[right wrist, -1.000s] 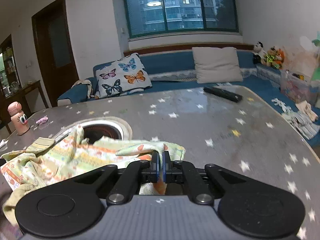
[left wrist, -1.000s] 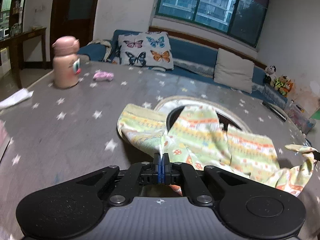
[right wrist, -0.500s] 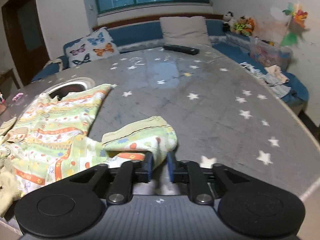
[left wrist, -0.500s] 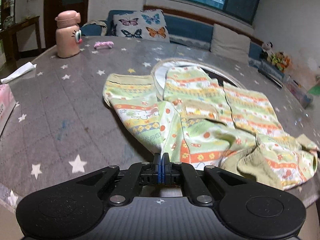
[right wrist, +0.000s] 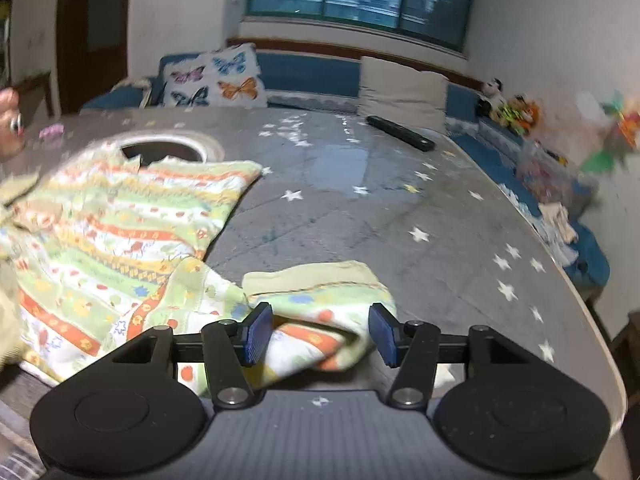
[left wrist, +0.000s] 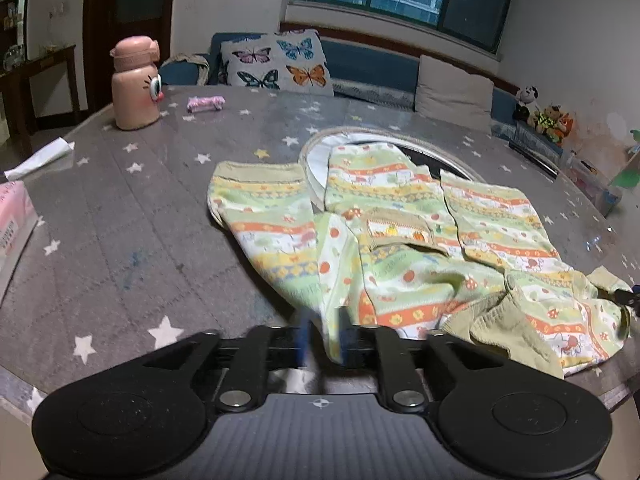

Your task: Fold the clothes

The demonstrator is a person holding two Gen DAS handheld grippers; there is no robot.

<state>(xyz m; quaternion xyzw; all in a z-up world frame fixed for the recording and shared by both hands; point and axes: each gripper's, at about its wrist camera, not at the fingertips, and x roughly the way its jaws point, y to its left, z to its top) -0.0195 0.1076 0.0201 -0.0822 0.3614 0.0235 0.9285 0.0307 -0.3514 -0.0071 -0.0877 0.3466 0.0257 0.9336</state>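
A green, orange and yellow patterned child's garment (left wrist: 400, 240) lies spread on the grey star-patterned table (left wrist: 140, 220), partly over a round hole in the tabletop (left wrist: 420, 148). My left gripper (left wrist: 323, 338) is open, its blurred blue pads a little apart around the garment's near edge. In the right wrist view the same garment (right wrist: 112, 232) lies at the left. My right gripper (right wrist: 320, 334) is wide open, with a sleeve end (right wrist: 316, 312) lying loose between its pads.
A pink bottle (left wrist: 134, 84), a small pink item (left wrist: 206, 103), a white tissue (left wrist: 40, 158) and a pink tissue pack (left wrist: 12, 232) lie at the table's left. A black remote (right wrist: 400, 133) lies at the far right. A sofa with cushions (left wrist: 280, 60) stands behind.
Both grippers pulled the garment toward the near edge and laid it flat. The right gripper opened wide and let go of the sleeve. The left gripper has just opened a little.
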